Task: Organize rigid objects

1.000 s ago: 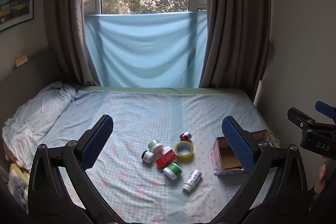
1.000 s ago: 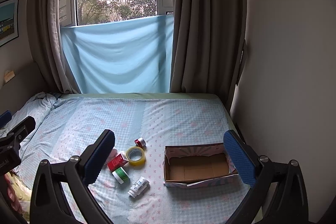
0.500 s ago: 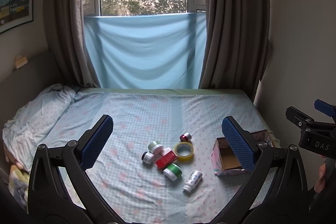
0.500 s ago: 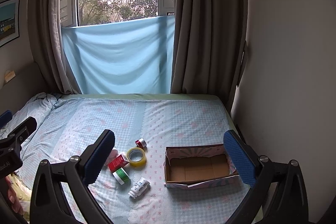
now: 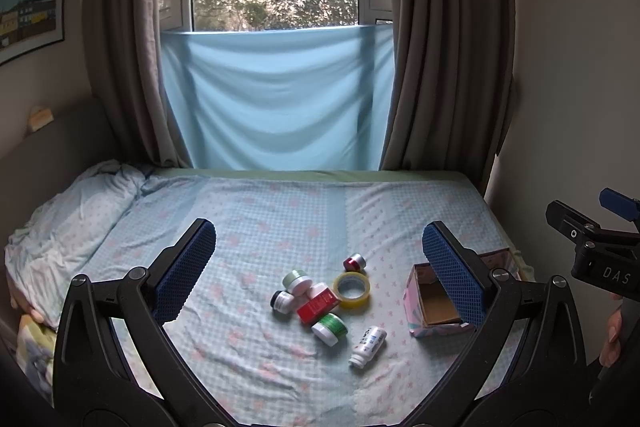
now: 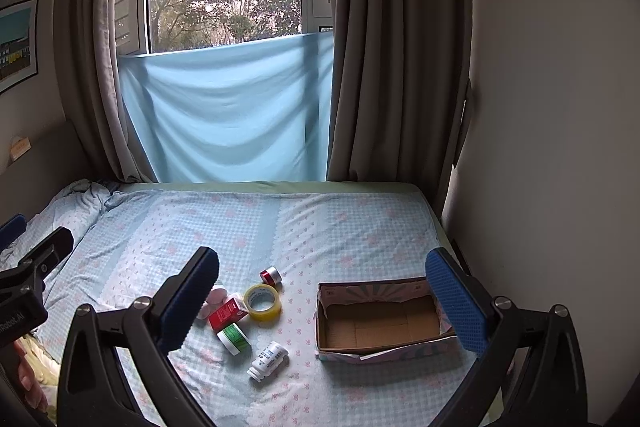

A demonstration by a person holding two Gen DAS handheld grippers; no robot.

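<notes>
we see the bed (image 6: 320,219) with wide bare sheet beyond a box (image 6: 384,323) near its right edge (empty). left of it lie tape (image 6: 263,302), a bottle (image 6: 268,355), jars (image 5: 329,327). left tongs (image 5: 320,267) and right tongs (image 6: 324,303) hang spread above.

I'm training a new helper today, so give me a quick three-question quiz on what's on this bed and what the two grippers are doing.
1. True or false: the cardboard box already has items inside.
2. Which thing lies closest to the box: A) the white bottle, B) the tape roll, C) the red box?
3. Fill in: the left gripper and the right gripper are both ____ and hold nothing.

Key: 1 false, the box is empty. 2 A. 3 open.
</notes>
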